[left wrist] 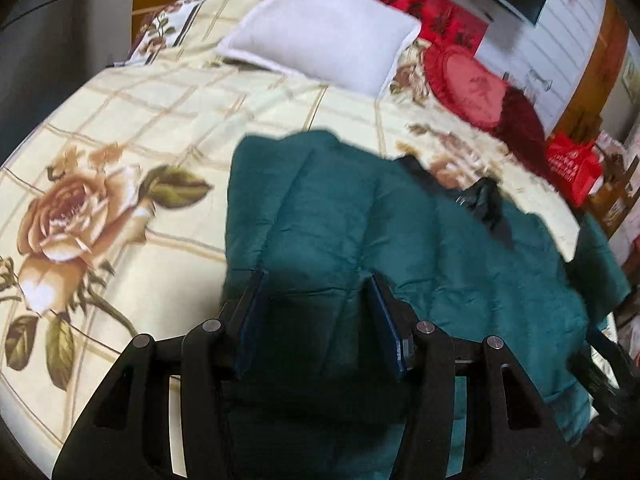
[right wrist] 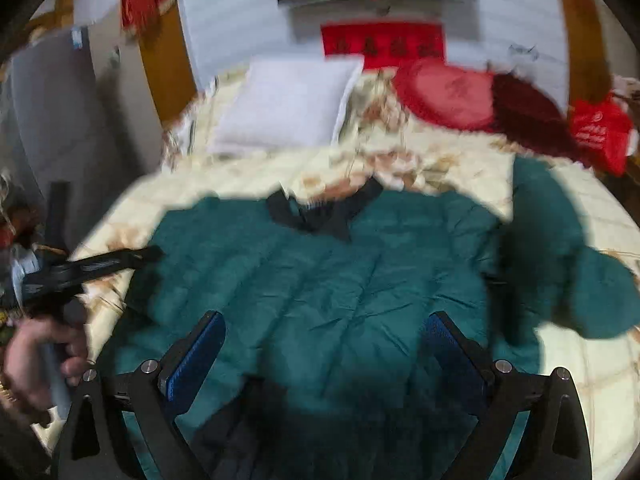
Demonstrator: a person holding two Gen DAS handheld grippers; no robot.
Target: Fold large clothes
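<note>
A teal quilted jacket [left wrist: 360, 220] [right wrist: 320, 272] lies spread on the bed, front down, with its black collar [right wrist: 320, 216] [left wrist: 488, 204] toward the pillows. In the right wrist view one sleeve [right wrist: 560, 260] sticks out to the right. My left gripper [left wrist: 315, 280] hovers over the jacket's left side, fingers apart with nothing pinched between them. The right gripper [right wrist: 326, 318] stands wide open above the jacket's lower middle, holding nothing. A hand [right wrist: 36, 352] holding the left gripper shows at the left edge of the right wrist view. Both views are blurred.
The jacket rests on a cream floral bedspread [left wrist: 120, 128]. At the head lie a white pillow [left wrist: 324, 28] [right wrist: 280, 104], a round red cushion [right wrist: 448, 92] and a dark red one [right wrist: 528, 116]. A red bag [right wrist: 600, 136] stands past the bed's right edge.
</note>
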